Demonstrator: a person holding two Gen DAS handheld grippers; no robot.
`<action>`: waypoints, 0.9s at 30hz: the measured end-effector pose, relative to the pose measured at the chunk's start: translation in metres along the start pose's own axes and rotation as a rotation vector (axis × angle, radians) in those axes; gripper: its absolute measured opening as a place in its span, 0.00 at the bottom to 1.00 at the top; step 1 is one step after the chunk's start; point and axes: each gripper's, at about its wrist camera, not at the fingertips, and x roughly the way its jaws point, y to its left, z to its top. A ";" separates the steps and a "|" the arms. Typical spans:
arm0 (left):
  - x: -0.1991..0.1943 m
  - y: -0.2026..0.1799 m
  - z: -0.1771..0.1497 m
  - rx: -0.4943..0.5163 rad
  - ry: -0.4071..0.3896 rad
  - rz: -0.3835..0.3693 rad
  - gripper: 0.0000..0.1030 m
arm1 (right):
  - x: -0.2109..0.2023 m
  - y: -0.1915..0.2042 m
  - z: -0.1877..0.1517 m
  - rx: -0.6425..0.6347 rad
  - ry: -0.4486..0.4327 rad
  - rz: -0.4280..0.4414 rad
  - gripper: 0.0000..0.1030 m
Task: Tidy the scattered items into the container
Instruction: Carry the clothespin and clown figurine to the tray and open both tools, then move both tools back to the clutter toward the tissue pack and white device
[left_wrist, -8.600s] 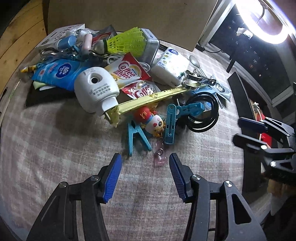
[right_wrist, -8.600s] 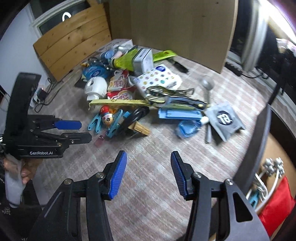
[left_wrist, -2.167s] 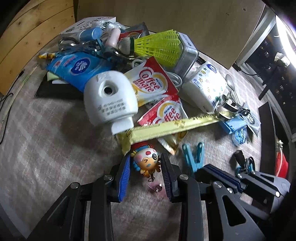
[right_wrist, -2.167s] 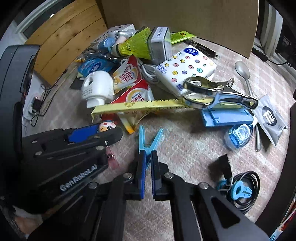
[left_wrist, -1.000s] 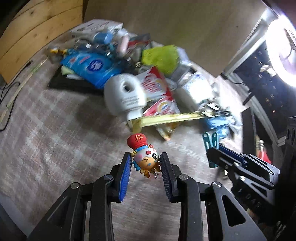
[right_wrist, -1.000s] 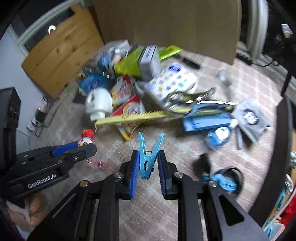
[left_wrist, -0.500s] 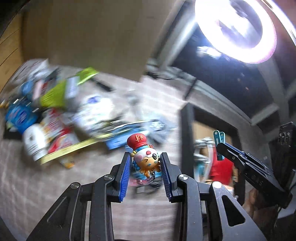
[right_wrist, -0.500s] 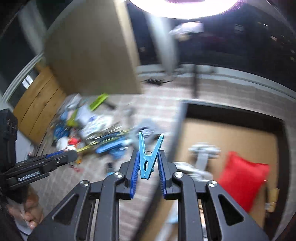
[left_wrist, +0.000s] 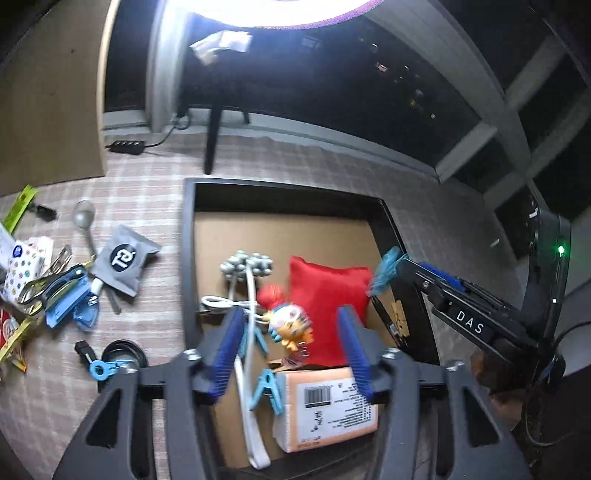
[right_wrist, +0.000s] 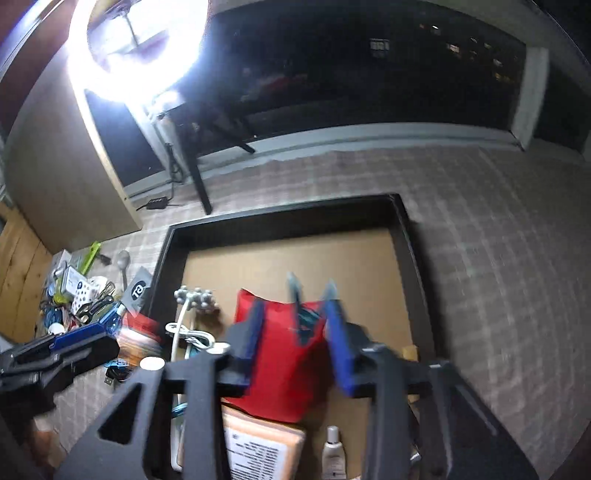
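While seen through the left wrist camera, left gripper (left_wrist: 290, 341) hangs over the near half of the black-walled container (left_wrist: 189, 258), jaws opening. Between the blue pads, but touching neither, sits the clown figure (left_wrist: 290, 323): released, blurred, red cap toward the upper left of the frame, body slanting down to the lower right, directly above the red pouch (left_wrist: 332, 291) and the cardboard floor. Below it lie a blue clothespin (left_wrist: 267, 389) and an orange box (left_wrist: 327, 404), already inside. At the right, over the right-hand wall, reaches the right gripper (left_wrist: 395, 267) with a smeared blue peg (left_wrist: 384, 271) at its tip. Out on the checked cloth at the left remain a grey sachet (left_wrist: 123, 258), a spoon (left_wrist: 84, 218) and a black cable coil (left_wrist: 123, 352), nearer to this hand than to the other.

Where the right wrist camera looks down, right gripper also opening over the same container, further toward the middle. Blue peg (right_wrist: 308, 314) between the pads with its two prongs pointing away from the camera, long axis along the fingers; close against the right pad, contact impossible to settle through the blur, probably let go. Straight beneath: red pouch, so a short fall. Left gripper (right_wrist: 110, 338) visible at the left edge, beside the remaining pile (right_wrist: 81, 295), which lies to the left of both hands.
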 end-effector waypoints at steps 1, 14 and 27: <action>0.000 -0.002 -0.002 0.015 0.000 0.010 0.50 | -0.001 -0.002 -0.001 0.008 -0.004 0.002 0.43; -0.016 0.068 -0.012 -0.082 -0.003 0.105 0.48 | 0.013 0.050 -0.006 -0.077 0.031 0.108 0.43; -0.067 0.202 -0.050 -0.337 -0.048 0.262 0.48 | 0.030 0.156 -0.010 -0.249 0.102 0.264 0.43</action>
